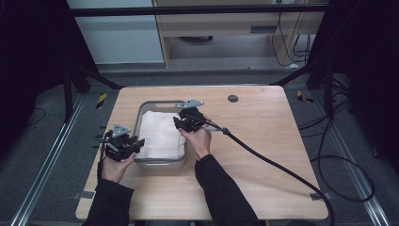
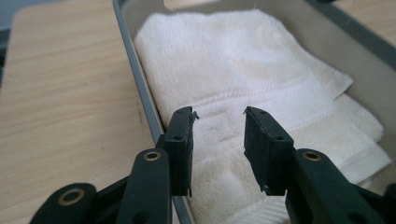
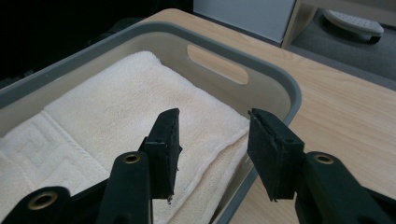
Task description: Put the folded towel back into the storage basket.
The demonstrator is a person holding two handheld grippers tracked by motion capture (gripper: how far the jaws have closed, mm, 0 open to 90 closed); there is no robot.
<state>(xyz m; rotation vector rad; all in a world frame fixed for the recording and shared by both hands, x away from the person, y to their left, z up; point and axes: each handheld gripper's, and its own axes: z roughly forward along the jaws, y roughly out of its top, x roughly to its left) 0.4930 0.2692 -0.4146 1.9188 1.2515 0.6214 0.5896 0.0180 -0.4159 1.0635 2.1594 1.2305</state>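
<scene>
High view: towel [image 1: 160,134] inside tub [image 1: 162,163]

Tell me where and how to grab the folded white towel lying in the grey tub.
Probably best to take the folded towel by its layered edge nearest the person, where the folds stack up and give the pads something to pinch. Come straight down from above, since the walls of the tub block any sideways approach. The left gripper and right gripper are both open, with nothing between their jaws.

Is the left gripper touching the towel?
Apart. The left gripper view shows the left gripper with jaws open and nothing between them, hovering over the towel in the bin.
</scene>
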